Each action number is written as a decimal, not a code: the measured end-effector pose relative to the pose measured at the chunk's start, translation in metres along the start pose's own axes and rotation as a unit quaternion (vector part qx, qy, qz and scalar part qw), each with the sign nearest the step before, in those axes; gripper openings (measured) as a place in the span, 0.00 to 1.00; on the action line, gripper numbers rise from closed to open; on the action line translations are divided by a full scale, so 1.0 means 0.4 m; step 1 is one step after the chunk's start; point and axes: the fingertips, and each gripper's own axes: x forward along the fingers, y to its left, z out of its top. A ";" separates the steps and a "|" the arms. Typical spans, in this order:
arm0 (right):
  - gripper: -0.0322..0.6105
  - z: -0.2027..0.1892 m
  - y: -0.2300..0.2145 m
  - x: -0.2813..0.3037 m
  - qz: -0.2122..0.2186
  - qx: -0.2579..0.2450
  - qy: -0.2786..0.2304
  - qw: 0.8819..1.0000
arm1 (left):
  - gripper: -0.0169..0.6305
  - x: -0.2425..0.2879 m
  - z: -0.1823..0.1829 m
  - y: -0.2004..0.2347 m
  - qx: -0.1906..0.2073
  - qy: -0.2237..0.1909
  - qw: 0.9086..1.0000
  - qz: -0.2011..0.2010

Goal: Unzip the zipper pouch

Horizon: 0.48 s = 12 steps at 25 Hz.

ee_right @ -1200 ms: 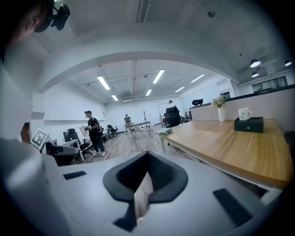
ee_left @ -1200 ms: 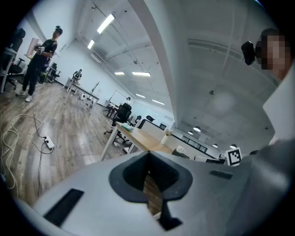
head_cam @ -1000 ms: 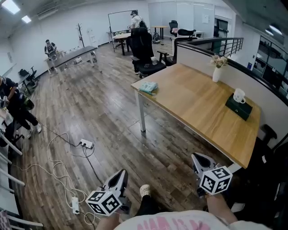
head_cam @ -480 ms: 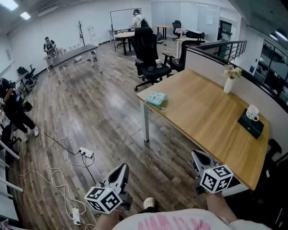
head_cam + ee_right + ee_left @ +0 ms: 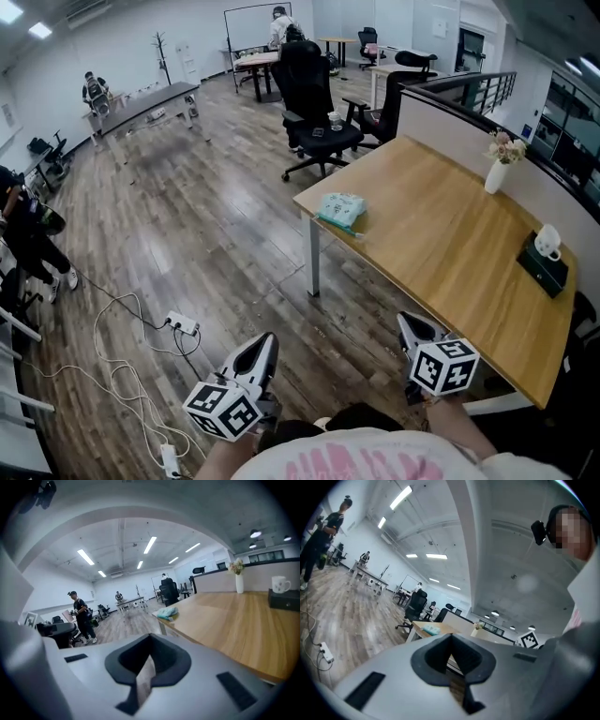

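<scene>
The zipper pouch (image 5: 342, 208) is a mint-green soft bag lying near the left corner of the wooden table (image 5: 450, 262). It also shows small and far off as the pouch (image 5: 431, 630) in the left gripper view and the pouch (image 5: 167, 613) in the right gripper view. My left gripper (image 5: 265, 343) hangs over the floor, well short of the table, shut with nothing in it. My right gripper (image 5: 409, 324) is by the table's near edge, also shut and empty. Both sets of jaws stand closed together in their own views, and the pouch is out of reach of both.
A vase of flowers (image 5: 497, 174) and a mug on a dark box (image 5: 546, 255) stand along the table's far side by a grey partition. A black office chair (image 5: 315, 105) is beyond the table corner. A power strip with cables (image 5: 182, 324) lies on the floor at left. People stand far off.
The table and the pouch have drawn closer and slid right and down in the head view as I walk toward them. Both grippers stay shut and empty.
</scene>
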 end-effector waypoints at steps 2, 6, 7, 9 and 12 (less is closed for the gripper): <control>0.05 -0.033 -0.008 0.041 0.004 0.031 0.024 0.999 | 0.03 0.020 -0.021 0.017 -0.011 0.006 1.000 -0.006; 0.05 -0.081 -0.024 0.121 0.013 0.072 0.061 0.995 | 0.03 0.054 -0.060 0.084 -0.009 0.020 1.000 0.019; 0.05 -0.082 -0.024 0.142 0.018 0.072 0.066 0.995 | 0.03 0.061 -0.064 0.104 -0.008 0.023 0.999 0.030; 0.05 -0.068 -0.016 0.184 0.036 0.072 0.069 0.994 | 0.03 0.080 -0.062 0.138 -0.006 0.028 0.999 0.044; 0.05 -0.026 -0.020 0.251 0.057 0.075 0.066 0.993 | 0.03 0.127 -0.056 0.187 -0.013 0.044 0.997 0.059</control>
